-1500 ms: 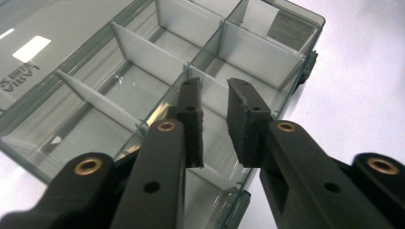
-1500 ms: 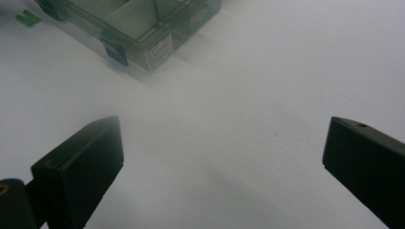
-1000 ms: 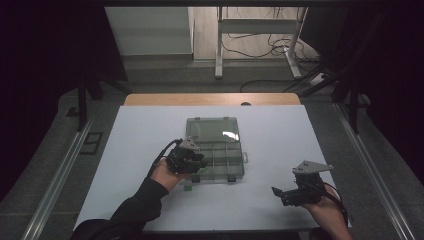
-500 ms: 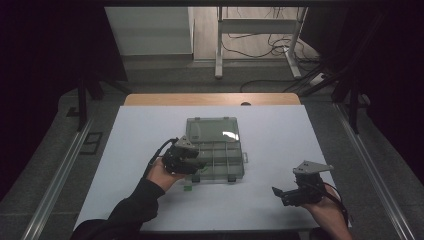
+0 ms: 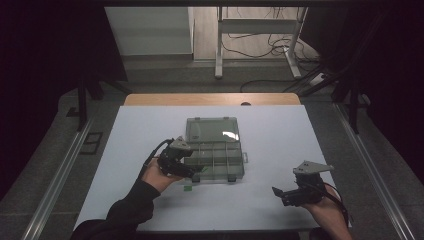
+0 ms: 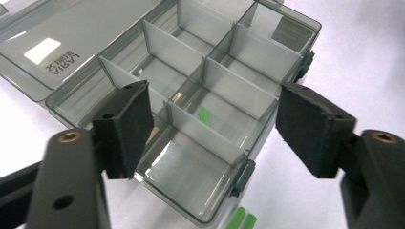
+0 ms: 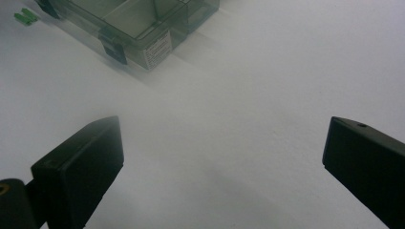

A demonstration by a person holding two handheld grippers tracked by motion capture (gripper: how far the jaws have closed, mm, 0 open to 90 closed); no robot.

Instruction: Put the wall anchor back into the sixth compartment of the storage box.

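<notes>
Since a moment ago, the left gripper [image 6: 215, 131] has been opening its jaws; nothing is between them now. A green bit [image 6: 204, 116] lies in a middle cell of the box [image 5: 215, 157], mid-frame. It looks tiny, light and stiff: pinch its long sides. Two more bits [image 6: 241, 219] are cut off at the bottom. The right gripper [image 7: 222, 167] waits wide open, empty.

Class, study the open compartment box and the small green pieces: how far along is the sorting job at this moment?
Done: one green piece lies in a compartment of the open organiser box. In hand: the left gripper hovers over the box, its jaws just opened, nothing between them. Left: two green pieces on the table lie outside the box's near edge. The right gripper waits open over bare table.
</notes>
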